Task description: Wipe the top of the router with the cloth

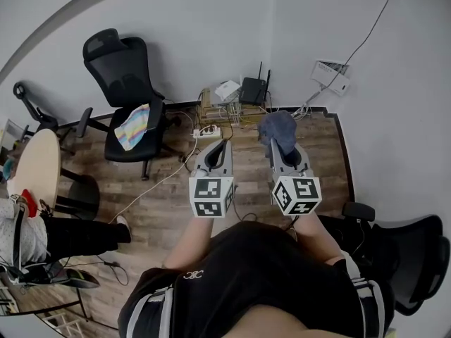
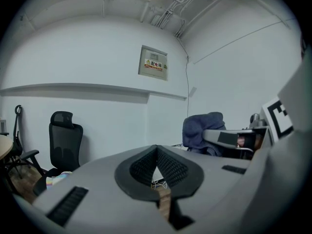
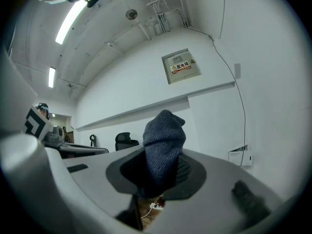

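Beyond the black office chair (image 1: 127, 94), the router (image 1: 251, 90) is seen on a low wooden rack (image 1: 215, 110) by the wall, well apart from both grippers. The blue cloth (image 1: 277, 129) is grasped in the jaws of the right gripper (image 1: 276, 144). The jaws of the left gripper (image 1: 225, 145) are clenched on nothing. The approach is judged to be in hand: next, the cloth must be carried forward and lowered onto the router's top.

Blue-grey cloth (image 3: 163, 145) in right gripper (image 3: 158, 179)

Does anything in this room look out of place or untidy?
Yes: a power strip and a loose white cable lie across the floor, and a colourful towel hangs over the office chair seat.
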`<action>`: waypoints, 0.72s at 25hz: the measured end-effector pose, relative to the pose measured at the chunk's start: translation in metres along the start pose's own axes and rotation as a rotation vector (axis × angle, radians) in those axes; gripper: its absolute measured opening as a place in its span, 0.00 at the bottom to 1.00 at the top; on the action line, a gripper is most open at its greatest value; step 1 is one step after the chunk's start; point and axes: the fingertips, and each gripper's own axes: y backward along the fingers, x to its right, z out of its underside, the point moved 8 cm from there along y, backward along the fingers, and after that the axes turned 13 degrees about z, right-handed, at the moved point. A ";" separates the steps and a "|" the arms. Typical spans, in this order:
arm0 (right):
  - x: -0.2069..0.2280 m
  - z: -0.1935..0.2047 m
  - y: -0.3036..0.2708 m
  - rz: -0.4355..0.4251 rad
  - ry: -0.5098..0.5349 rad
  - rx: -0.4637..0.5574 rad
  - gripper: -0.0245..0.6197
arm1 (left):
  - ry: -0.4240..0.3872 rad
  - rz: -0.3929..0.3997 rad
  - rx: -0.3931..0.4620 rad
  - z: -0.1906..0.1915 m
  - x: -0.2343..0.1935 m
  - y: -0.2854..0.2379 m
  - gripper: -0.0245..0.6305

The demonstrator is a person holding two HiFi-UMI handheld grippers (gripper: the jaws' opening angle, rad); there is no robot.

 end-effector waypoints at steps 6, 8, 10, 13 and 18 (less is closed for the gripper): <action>-0.022 0.005 0.001 0.048 0.010 -0.001 0.17 | 0.010 0.049 0.008 0.005 -0.022 0.008 0.04; -0.030 0.008 0.001 0.065 0.016 -0.006 0.17 | 0.019 0.065 0.011 0.008 -0.029 0.012 0.04; -0.036 0.012 0.002 0.082 0.022 -0.015 0.17 | 0.029 0.078 0.014 0.014 -0.034 0.017 0.04; -0.043 0.018 -0.001 0.096 0.030 -0.034 0.17 | 0.050 0.091 0.009 0.023 -0.041 0.019 0.04; -0.047 0.023 -0.016 0.082 0.028 -0.065 0.18 | 0.077 0.085 0.003 0.031 -0.053 0.015 0.04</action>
